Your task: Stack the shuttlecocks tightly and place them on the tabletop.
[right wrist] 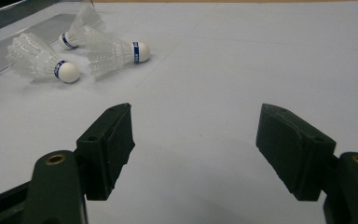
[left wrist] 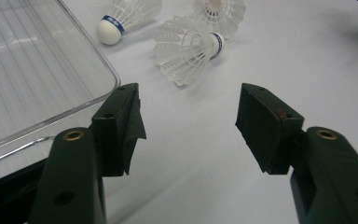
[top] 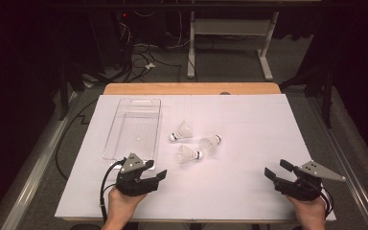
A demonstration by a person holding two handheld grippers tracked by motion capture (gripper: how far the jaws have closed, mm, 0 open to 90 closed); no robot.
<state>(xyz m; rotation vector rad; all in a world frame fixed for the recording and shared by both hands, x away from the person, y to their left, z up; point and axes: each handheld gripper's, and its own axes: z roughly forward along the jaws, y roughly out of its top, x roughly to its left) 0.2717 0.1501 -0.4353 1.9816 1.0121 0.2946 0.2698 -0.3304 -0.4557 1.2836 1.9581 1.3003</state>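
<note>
Needed squaring the left gripper (left wrist: 191, 114), jaws apart and empty, on the nearest shuttlecock (left wrist: 189, 51) lying just beside the clear tray (left wrist: 74, 60), closing gently on the cork rather than the feathers.

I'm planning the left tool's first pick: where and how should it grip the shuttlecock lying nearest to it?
Probably grip the nearest shuttlecock at its blue-banded cork end, the firm, narrow part; the feather skirt would likely crush. It lies on its side, so bring the open left tool down from above, jaws straddling the cork across its axis.
</note>
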